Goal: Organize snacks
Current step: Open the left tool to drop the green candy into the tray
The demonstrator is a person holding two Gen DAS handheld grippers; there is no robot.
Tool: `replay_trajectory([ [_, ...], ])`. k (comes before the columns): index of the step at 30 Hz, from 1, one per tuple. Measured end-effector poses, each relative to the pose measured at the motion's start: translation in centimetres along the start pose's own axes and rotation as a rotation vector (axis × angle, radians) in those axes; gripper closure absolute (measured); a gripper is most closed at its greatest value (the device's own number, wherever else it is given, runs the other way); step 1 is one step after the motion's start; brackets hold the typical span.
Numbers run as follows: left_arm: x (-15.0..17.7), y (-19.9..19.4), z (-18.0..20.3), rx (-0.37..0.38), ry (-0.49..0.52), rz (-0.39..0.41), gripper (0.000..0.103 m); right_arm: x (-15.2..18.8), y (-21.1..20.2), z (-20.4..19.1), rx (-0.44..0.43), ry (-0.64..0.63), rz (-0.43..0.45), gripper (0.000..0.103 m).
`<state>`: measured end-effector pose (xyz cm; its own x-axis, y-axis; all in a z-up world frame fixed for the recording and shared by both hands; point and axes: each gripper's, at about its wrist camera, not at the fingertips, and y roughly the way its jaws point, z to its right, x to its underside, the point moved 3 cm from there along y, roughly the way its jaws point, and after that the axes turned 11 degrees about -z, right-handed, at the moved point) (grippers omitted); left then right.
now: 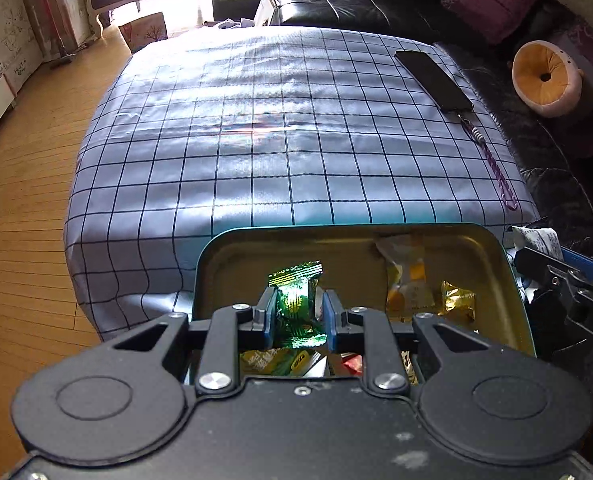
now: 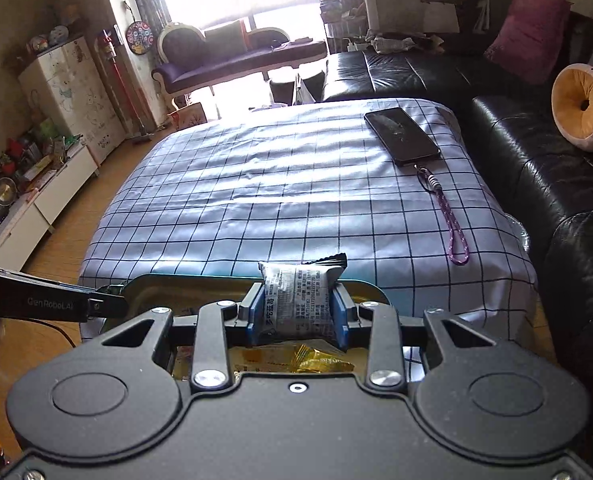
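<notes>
A gold-lined tin box (image 1: 256,252) sits at the near edge of the checked table; it holds several wrapped snacks, among them yellow and gold packets (image 1: 416,292). My left gripper (image 1: 295,312) is shut on a shiny green snack packet (image 1: 294,300) inside the tin. My right gripper (image 2: 298,312) is shut on a silver-grey snack packet (image 2: 296,300) and holds it above the tin's (image 2: 156,284) near part, over gold wrappers (image 2: 312,360). The right gripper also shows at the right edge of the left wrist view (image 1: 568,276).
A black phone (image 1: 432,80) with a purple strap (image 1: 500,176) lies at the table's far right; it also shows in the right wrist view (image 2: 402,136). A black leather sofa (image 2: 536,168) runs along the right. Wooden floor (image 1: 24,200) lies to the left.
</notes>
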<state>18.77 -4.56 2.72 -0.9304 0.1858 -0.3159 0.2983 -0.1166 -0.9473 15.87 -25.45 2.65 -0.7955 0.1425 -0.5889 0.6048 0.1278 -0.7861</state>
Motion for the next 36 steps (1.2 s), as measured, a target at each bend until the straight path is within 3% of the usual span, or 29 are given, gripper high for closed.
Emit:
replay_trajectory([
  [9, 1.4, 0.7, 1.4, -0.015, -0.004, 0.004, 0.079, 1.1, 0.4, 0.4, 0.021, 0.019, -0.028, 0.059],
  [21, 1.5, 2.8, 2.9, -0.092, 0.041, -0.023, 0.076, 1.8, 0.9, 0.4, 0.014, 0.03, -0.052, 0.059],
  [36, 2.1, 3.1, 2.2, -0.126, -0.018, -0.038, 0.075, 2.0, 0.5, -0.5, -0.022, -0.005, -0.042, 0.057],
])
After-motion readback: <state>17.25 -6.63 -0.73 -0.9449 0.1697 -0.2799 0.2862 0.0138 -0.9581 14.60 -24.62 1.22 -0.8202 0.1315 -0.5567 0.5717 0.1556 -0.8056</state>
